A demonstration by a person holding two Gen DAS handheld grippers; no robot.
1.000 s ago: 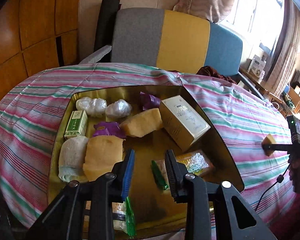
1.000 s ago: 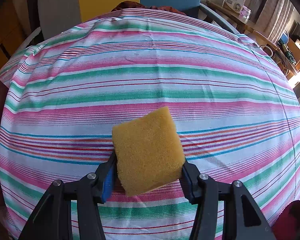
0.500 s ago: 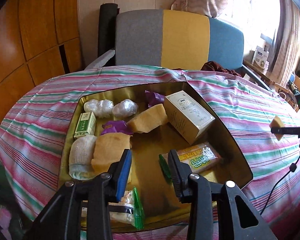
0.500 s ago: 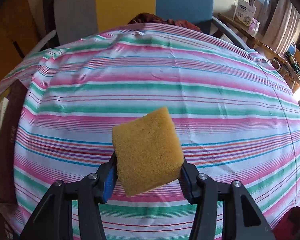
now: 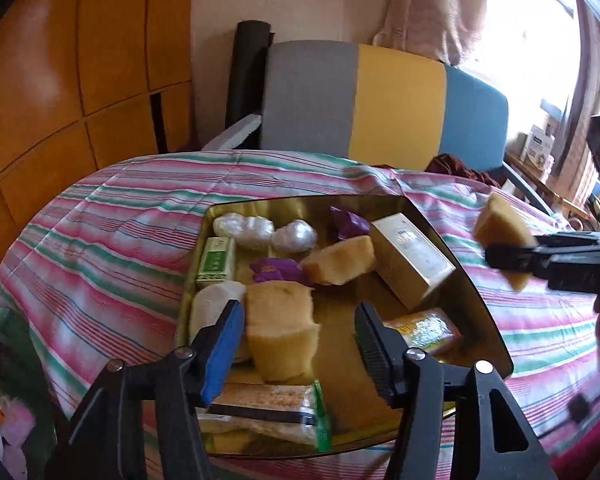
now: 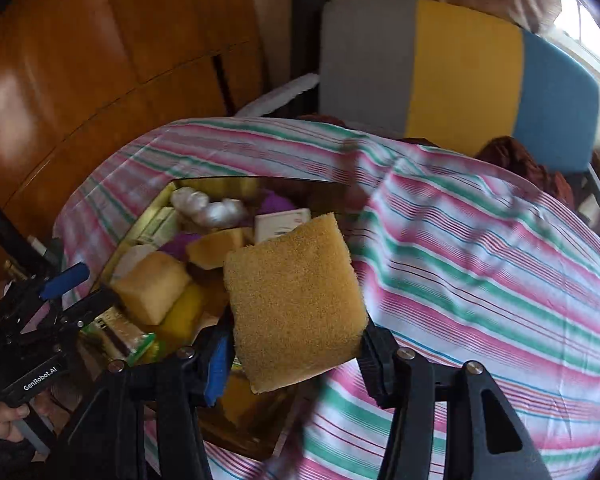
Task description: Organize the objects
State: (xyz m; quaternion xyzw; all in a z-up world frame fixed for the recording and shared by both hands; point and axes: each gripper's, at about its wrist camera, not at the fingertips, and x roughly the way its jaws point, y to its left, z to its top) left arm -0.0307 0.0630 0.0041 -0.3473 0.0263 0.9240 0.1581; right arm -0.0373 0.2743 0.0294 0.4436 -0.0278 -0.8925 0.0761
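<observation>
A gold tray (image 5: 440, 236) sits on the striped tablecloth and holds sponges, wrapped snacks, a cream box (image 5: 412, 260) and purple packets. My left gripper (image 5: 300, 336) is open and empty, hovering over the tray's near edge above a yellow sponge (image 5: 280, 332). My right gripper (image 6: 296, 340) is shut on another yellow sponge (image 6: 296, 304) and holds it in the air beside the tray's right rim (image 6: 260, 180). That held sponge also shows in the left wrist view (image 5: 500, 236).
A grey, yellow and blue chair back (image 5: 380, 100) stands behind the table. Wooden panels (image 5: 60, 80) line the left wall. A green-edged cracker packet (image 5: 276, 412) lies at the tray's near edge. The striped cloth (image 6: 480, 260) extends to the right of the tray.
My right gripper has swung left with the sponge from over the bare cloth to beside the tray. My left gripper has drawn back slightly and opened a little wider.
</observation>
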